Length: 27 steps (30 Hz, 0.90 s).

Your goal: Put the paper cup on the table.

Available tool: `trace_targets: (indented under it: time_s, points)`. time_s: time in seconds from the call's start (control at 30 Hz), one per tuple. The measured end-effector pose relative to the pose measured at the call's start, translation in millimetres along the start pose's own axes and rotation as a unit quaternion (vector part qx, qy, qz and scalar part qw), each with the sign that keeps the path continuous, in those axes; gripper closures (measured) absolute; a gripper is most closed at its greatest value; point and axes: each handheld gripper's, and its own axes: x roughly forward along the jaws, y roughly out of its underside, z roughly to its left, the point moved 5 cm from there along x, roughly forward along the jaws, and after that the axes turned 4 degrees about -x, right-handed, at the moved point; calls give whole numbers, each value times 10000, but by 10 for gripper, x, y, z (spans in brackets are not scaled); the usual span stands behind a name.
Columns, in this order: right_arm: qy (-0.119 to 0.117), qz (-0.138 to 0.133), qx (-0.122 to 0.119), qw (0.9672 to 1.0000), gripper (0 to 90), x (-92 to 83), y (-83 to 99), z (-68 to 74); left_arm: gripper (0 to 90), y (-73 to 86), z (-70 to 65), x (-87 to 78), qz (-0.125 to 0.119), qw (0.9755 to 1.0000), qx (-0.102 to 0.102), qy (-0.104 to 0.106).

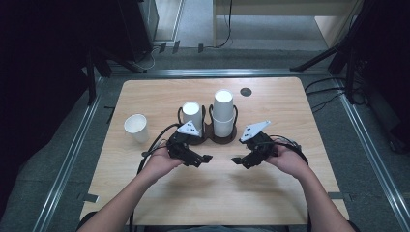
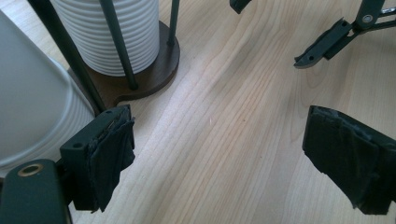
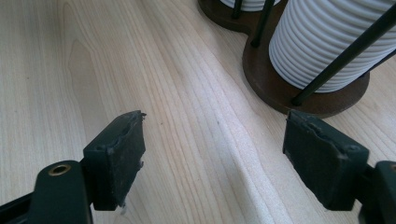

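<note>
Both grippers hover low over the wooden table, jaws spread wide and empty: left gripper and right gripper point at each other. Just behind them stands the dark cup holder, carrying a short cup stack and a taller cup stack. A single paper cup stands apart to the left.

Left claw gapes empty over table, beside stacked cups.
</note>
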Motion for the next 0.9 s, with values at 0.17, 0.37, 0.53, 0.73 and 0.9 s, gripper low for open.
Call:
trace_targets:
  time_s: [0.17,0.37,0.53,0.73,0.9]
  points:
    - [18,9,-34,10000,211,4,6,3,94,-33,-17,43,-34,10000,34,19]
    - [22,1,-47,10000,210,6,-3,11,94,-44,-57,109,42,9999,156,28]
    - [33,16,-83,10000,210,6,-3,27,94,-70,-48,154,5,9998,180,-8]
    - [36,28,-113,9999,210,7,1,27,94,-68,-16,159,-5,9998,177,-45]
    - [49,37,-146,9999,211,9,3,26,94,-56,-14,164,24,9998,205,-17]
